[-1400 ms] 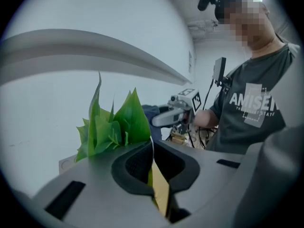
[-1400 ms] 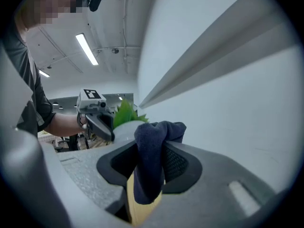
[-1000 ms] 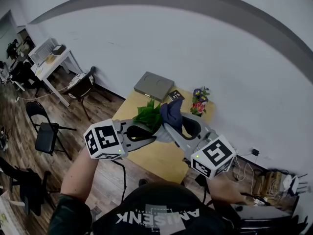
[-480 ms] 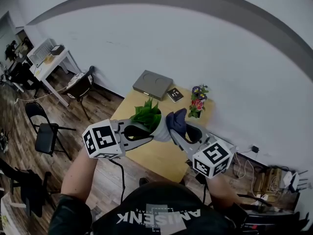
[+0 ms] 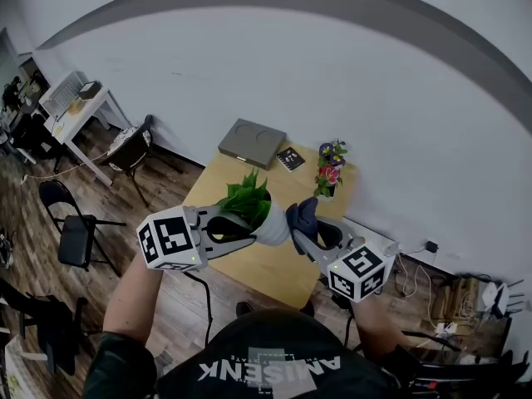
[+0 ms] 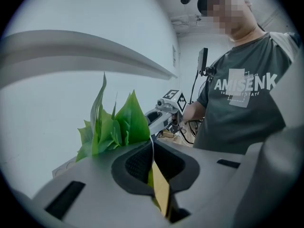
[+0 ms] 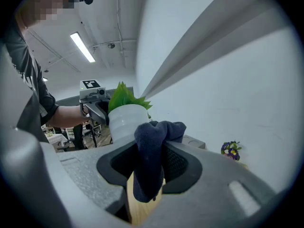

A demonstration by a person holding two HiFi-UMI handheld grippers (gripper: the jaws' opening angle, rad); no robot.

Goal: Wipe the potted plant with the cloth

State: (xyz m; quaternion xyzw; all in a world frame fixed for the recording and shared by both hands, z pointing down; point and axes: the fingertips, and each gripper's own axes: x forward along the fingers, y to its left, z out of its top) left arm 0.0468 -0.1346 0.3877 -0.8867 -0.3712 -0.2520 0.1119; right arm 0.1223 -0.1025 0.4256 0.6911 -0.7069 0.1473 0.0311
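Yellow wooden bench (image 5: 274, 271) under the green leafy plant in a white pot (image 5: 249, 199), its rim pinched in the narrow fingers of the left gripper (image 5: 252, 232); fingers of the right gripper (image 5: 299, 233) clamp a dark blue cloth (image 5: 301, 214) just beside the pot, so wiping looks in hand, and next the cloth needs pressing to the pot and dragging.

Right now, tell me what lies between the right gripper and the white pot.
Only the dark cloth, clamped in the right gripper and bunched toward the white pot; the right gripper view shows it.

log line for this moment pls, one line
left gripper: shut on rim of potted plant | right gripper: shut on cloth | cloth: at pot's side, above table | step: wiping pot
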